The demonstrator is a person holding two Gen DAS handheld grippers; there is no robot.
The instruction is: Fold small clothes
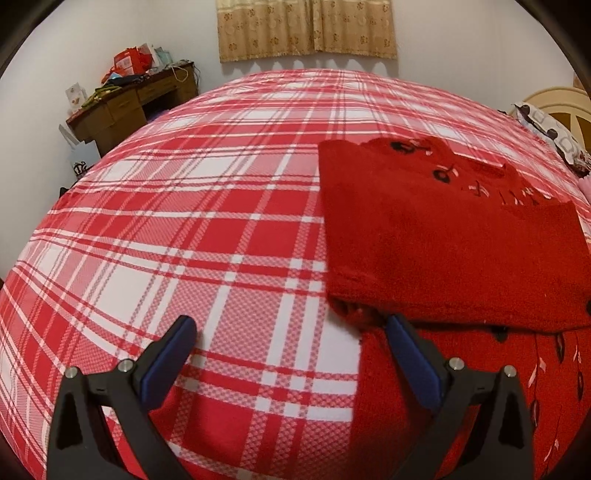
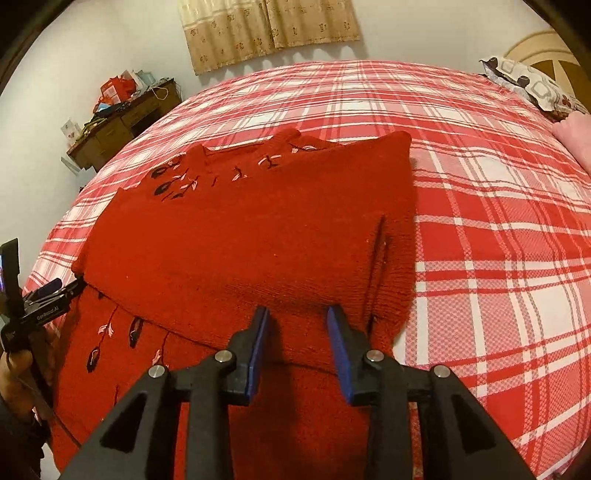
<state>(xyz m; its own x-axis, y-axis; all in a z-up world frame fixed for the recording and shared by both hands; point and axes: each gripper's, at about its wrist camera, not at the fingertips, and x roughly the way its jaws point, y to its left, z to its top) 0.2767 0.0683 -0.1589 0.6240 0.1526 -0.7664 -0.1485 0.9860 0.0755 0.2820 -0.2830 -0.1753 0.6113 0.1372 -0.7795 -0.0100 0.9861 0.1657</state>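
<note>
A red knitted sweater (image 2: 258,236) with black and pink embroidery lies on the plaid bed, its sleeves folded across the body. It also shows in the left wrist view (image 1: 443,240) at the right. My left gripper (image 1: 291,325) is open, at the sweater's left edge; its right finger sits by the folded sleeve's cuff, its left finger over bare sheet. My right gripper (image 2: 298,314) is open and empty, just above the folded sleeve's near edge. The left gripper (image 2: 62,288) also shows in the right wrist view at the sweater's left edge.
The red and white plaid bed sheet (image 1: 184,221) fills both views. A wooden desk (image 1: 125,107) with bags stands by the far left wall. Patterned pillows (image 2: 532,81) and a headboard are at the far right. A curtain (image 1: 306,29) hangs on the back wall.
</note>
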